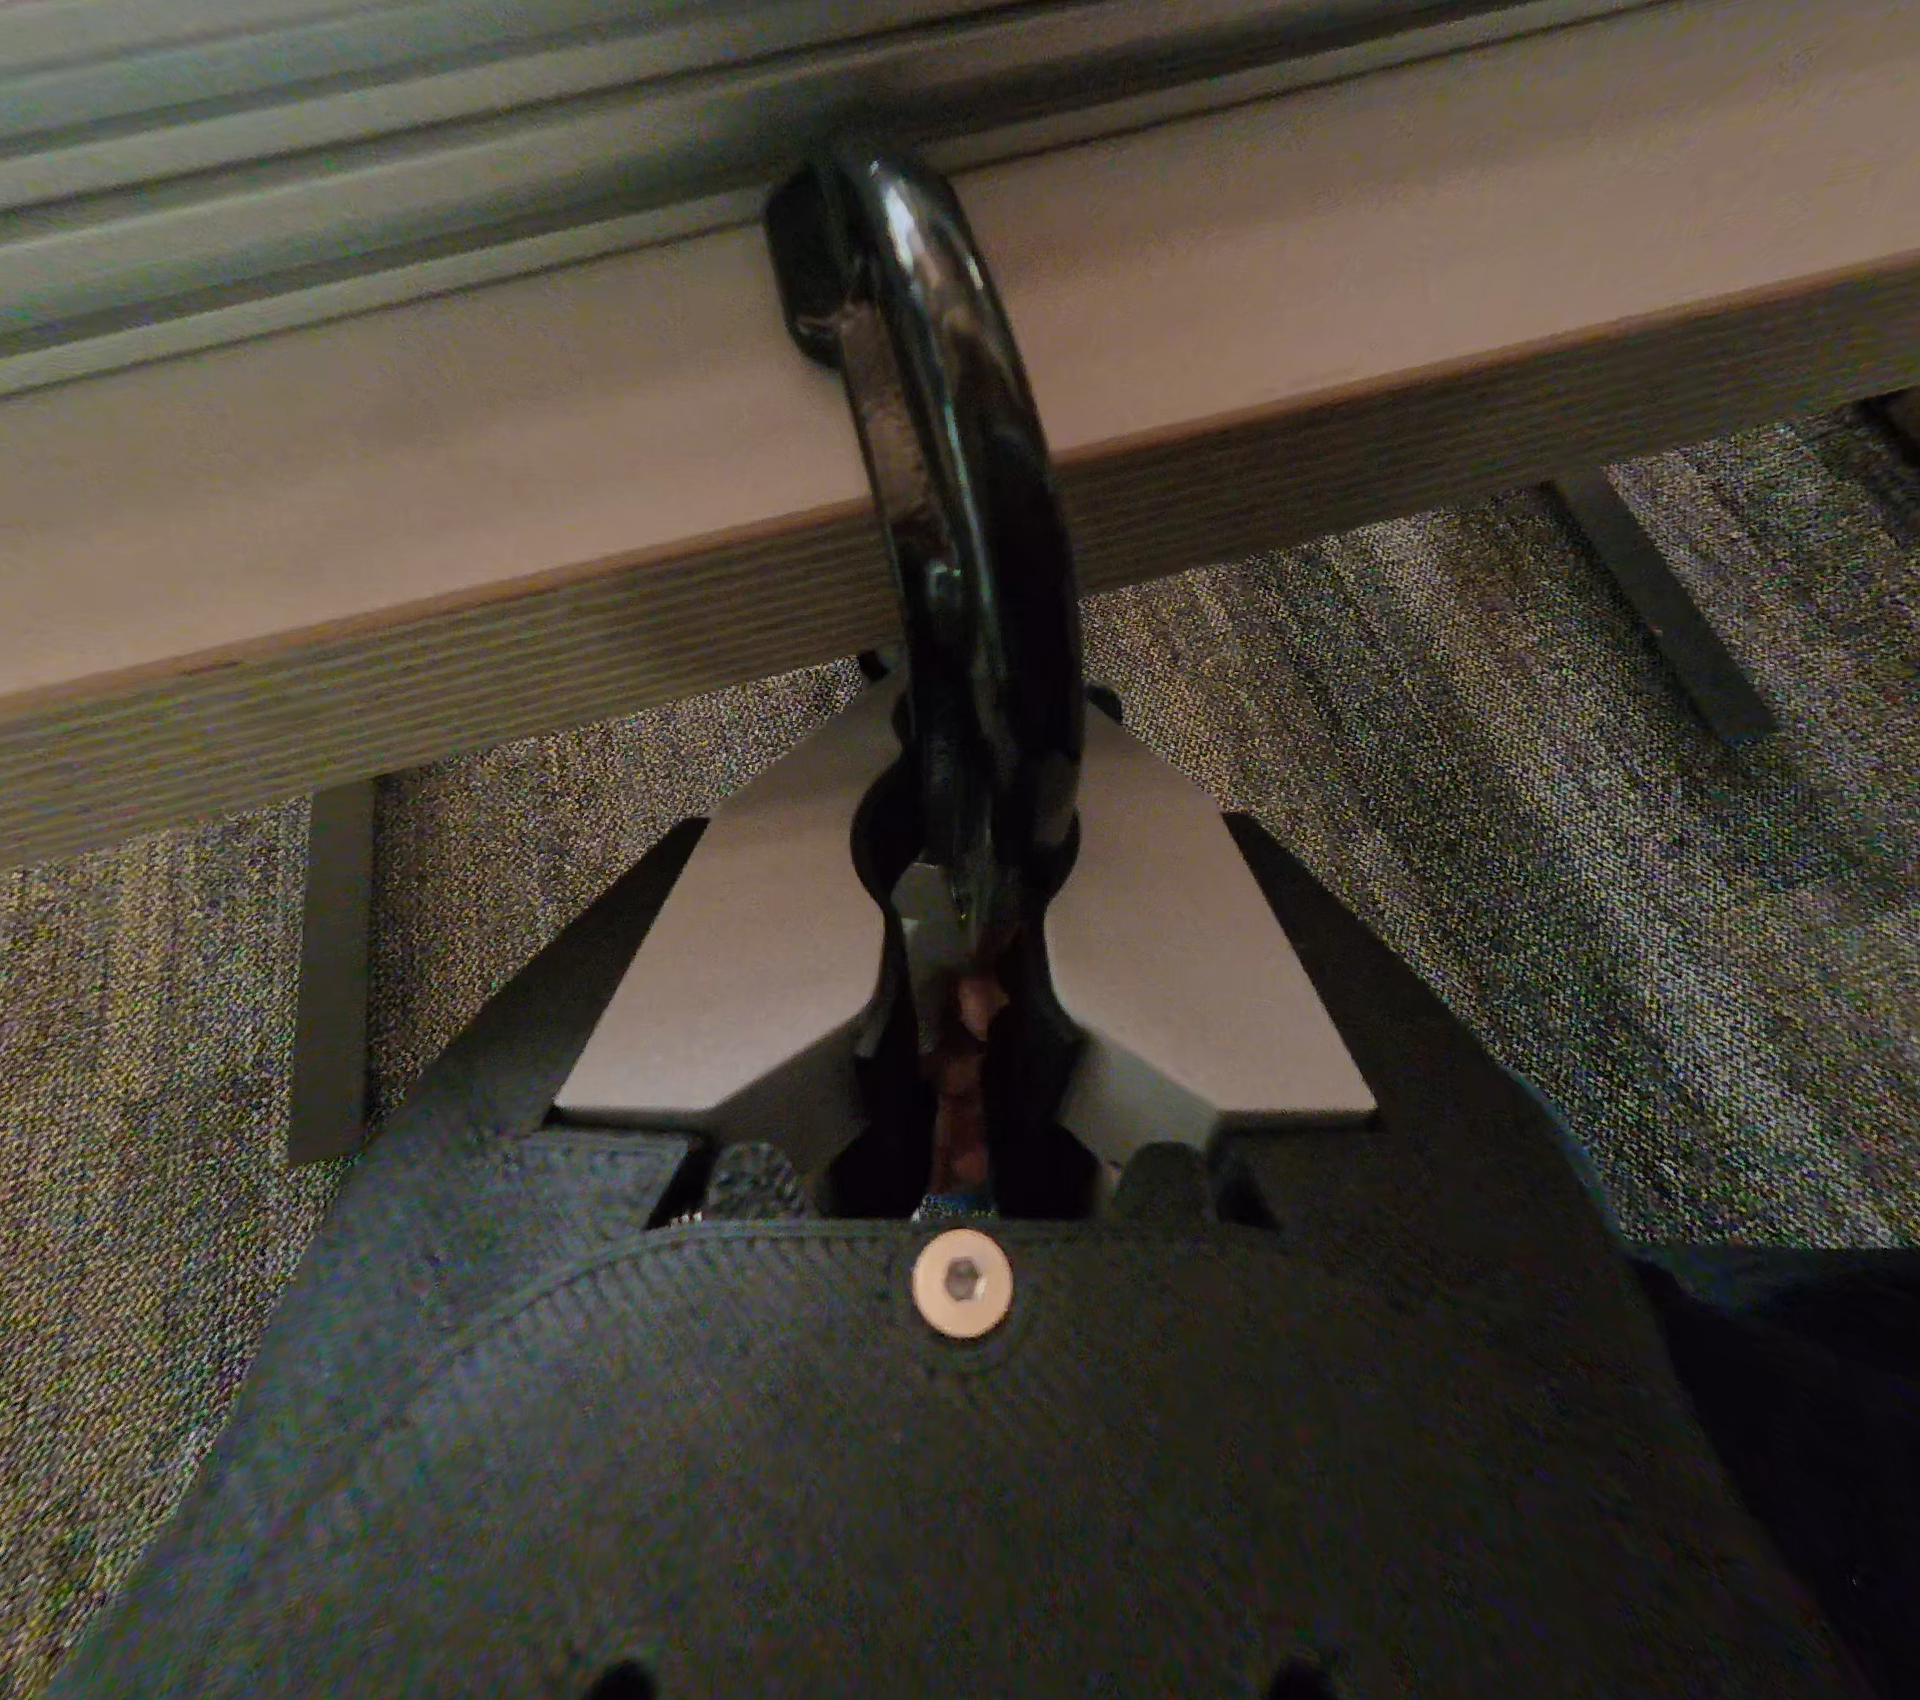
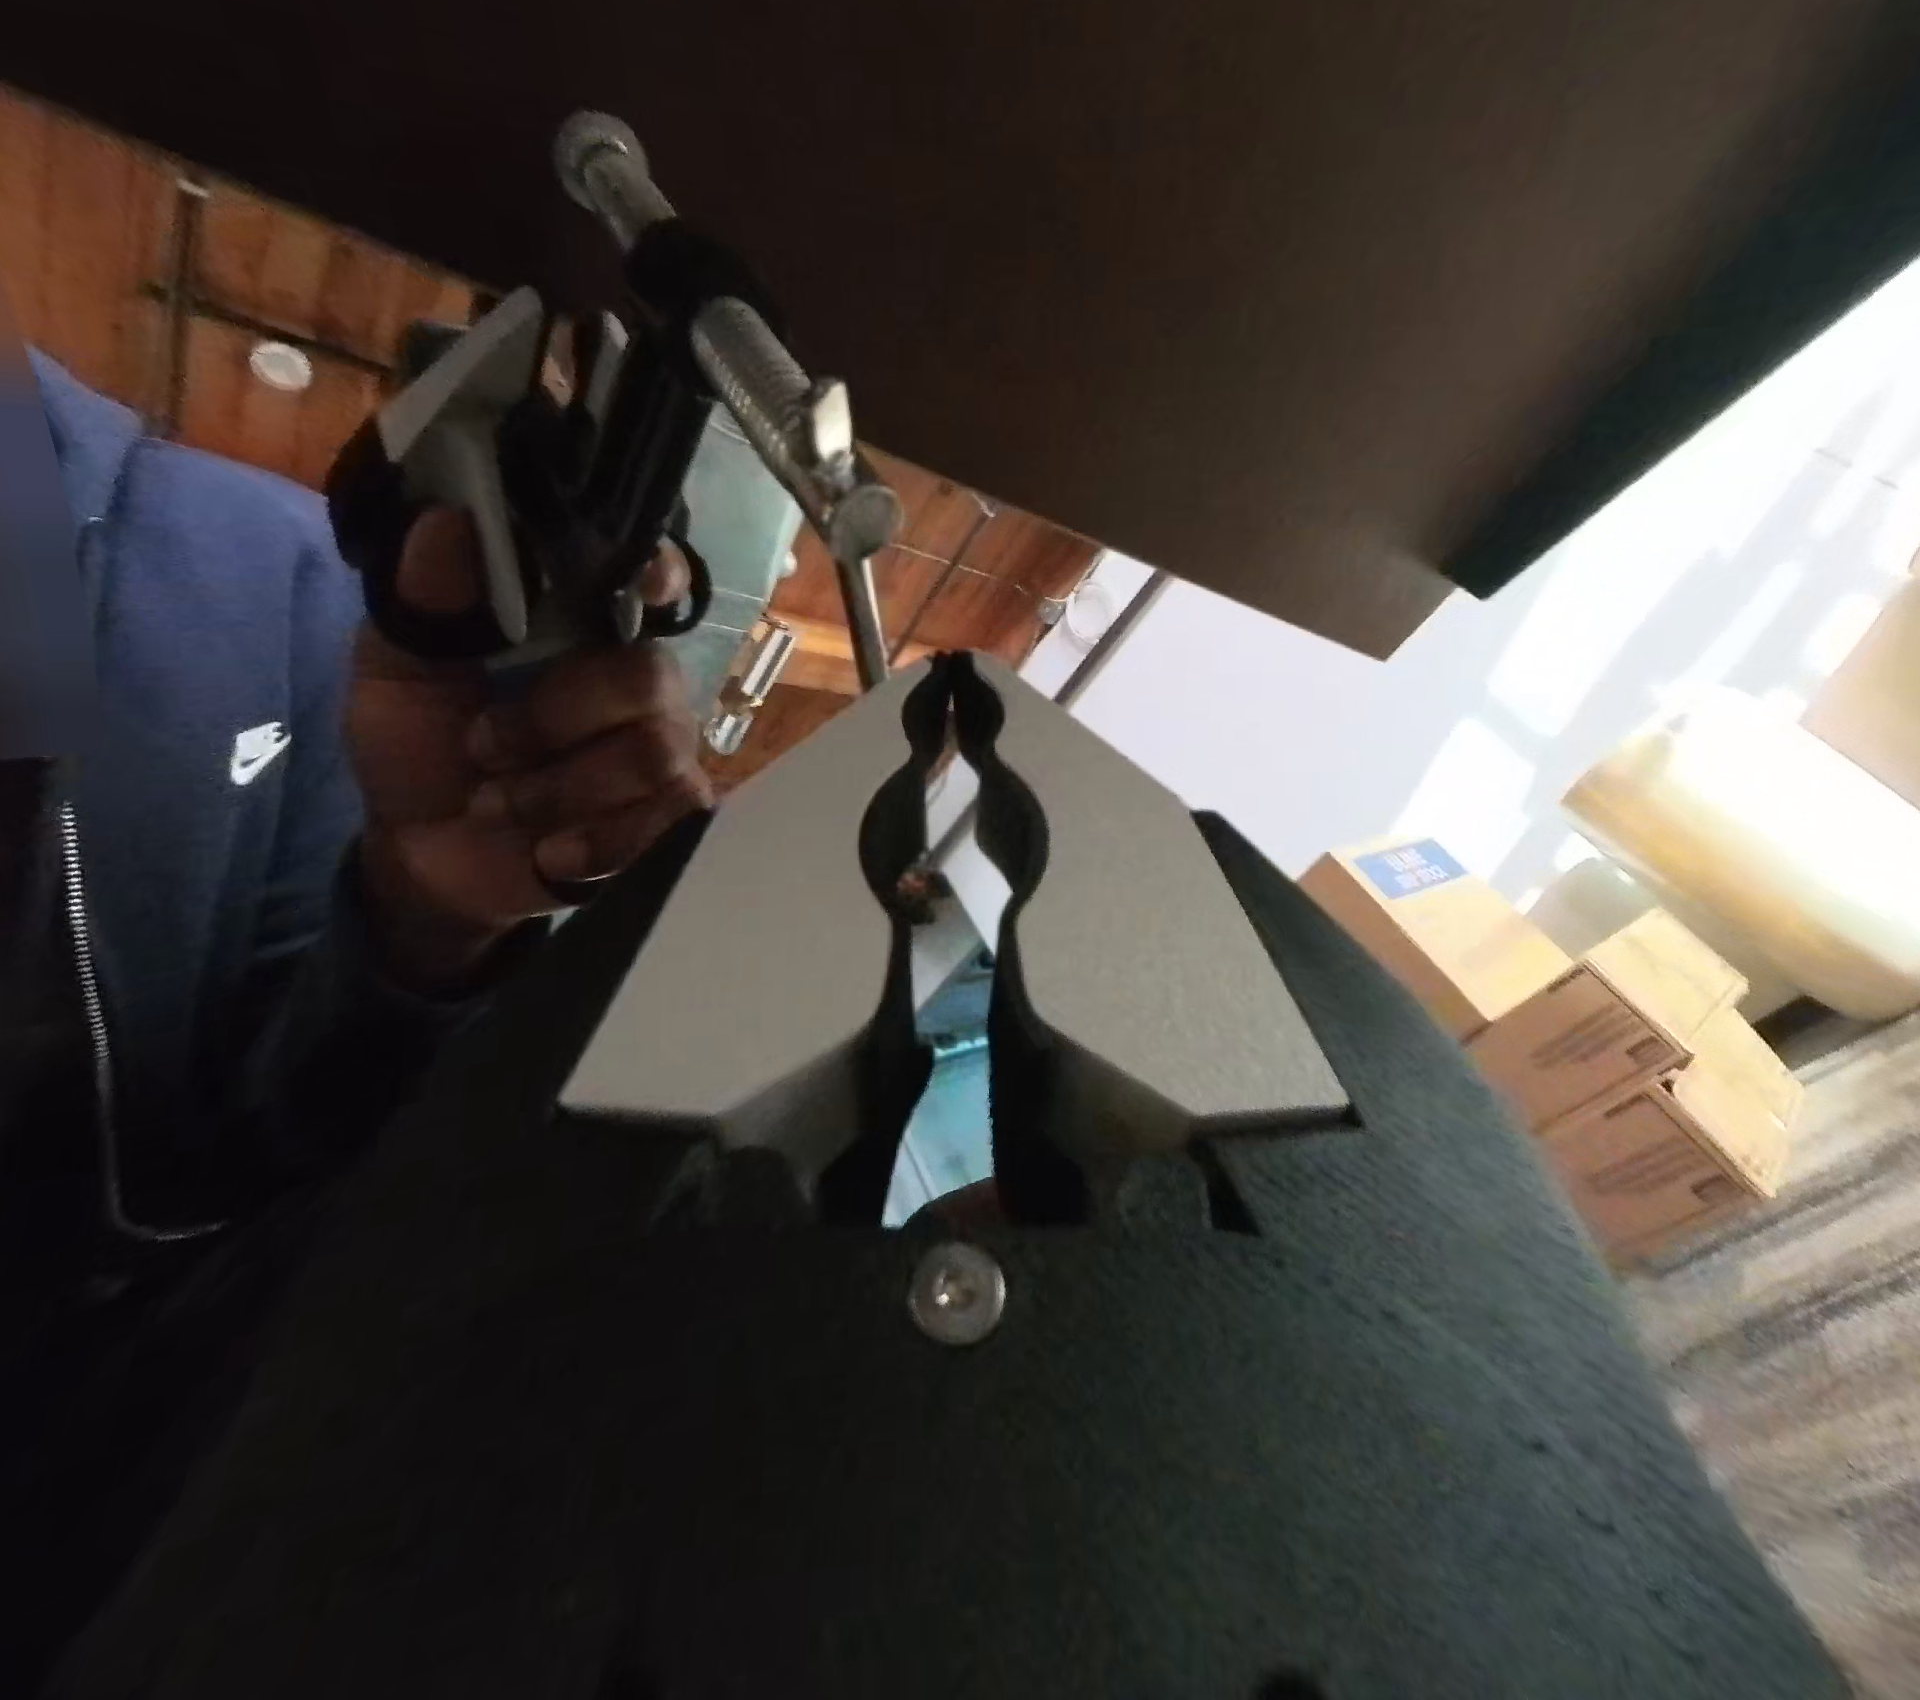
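So the left tongs (image 1: pixel 971 819) are pinching the lower end of a glossy black C-clamp (image 1: pixel 951 445), which arches up and over the near edge of the tabletop (image 1: pixel 416 445). The clamp's top pad sits on the tabletop surface just back from that edge, right up against a grey aluminium rail (image 1: pixel 520 175) that runs along it. Below the edge you can see grey carpet (image 1: pixel 1455 767) and a couple of dark legs of the frame.

The right wrist view looks up from underneath. The right tongs (image 2: pixel 954 674) are pressed together at the tips, pinching the thin metal crossbar handle (image 2: pixel 864 611) at the bottom of the clamp's screw (image 2: pixel 748 377). That threaded screw runs up at a slant to a round pad (image 2: pixel 594 146) that's against the dark underside of the tabletop (image 2: pixel 1143 144). Off to the left in that view the left tongs (image 2: pixel 540 466) show up from the other side, clamped on the black clamp body (image 2: pixel 665 424), with the person's hand (image 2: pixel 530 767) wrapped round the grip and a blue top (image 2: pixel 208 611) behind it.

In the background on the right there are stacked cardboard boxes (image 2: pixel 1579 1058) on the floor in a bright washed-out area, and wooden ceiling panels (image 2: pixel 104 237) up top left.
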The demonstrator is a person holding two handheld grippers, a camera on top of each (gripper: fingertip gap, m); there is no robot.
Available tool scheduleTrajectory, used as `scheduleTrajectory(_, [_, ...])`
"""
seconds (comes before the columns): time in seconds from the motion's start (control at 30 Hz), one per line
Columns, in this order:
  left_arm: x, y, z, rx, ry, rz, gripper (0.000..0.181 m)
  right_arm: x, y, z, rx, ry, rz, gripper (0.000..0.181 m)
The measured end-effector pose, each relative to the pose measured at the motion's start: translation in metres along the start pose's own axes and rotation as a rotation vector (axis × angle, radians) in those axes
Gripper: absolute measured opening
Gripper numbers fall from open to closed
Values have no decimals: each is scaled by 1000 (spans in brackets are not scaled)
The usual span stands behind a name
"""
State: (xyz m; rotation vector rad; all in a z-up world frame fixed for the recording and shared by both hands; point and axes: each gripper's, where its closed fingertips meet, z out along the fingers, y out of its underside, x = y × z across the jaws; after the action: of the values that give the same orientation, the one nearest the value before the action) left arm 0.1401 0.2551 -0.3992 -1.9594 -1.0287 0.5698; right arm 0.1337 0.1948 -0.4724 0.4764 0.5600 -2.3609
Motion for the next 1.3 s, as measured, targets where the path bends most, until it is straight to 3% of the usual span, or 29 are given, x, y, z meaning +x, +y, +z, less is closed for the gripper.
scheduleTrajectory(0.33, [0,0,0,6,-8,3,17,-17,3,-5,73,-120,83,0])
scheduleTrajectory(0.63, [-1,0,0,8,-18,7,17,-17,3,-9,81,-126,108,0])
scheduleTrajectory(0.8, [-1,-1,0,16,-17,6,18,8,5,-10,50,65,14,1])
scheduleTrajectory(0.93, [0,-1,0,23,-14,10,17,17,7,-21,63,181,-51,11])
scheduleTrajectory(1.3, [7,0,-3,24,1,-2,32,26,1,-64,50,631,-235,75])
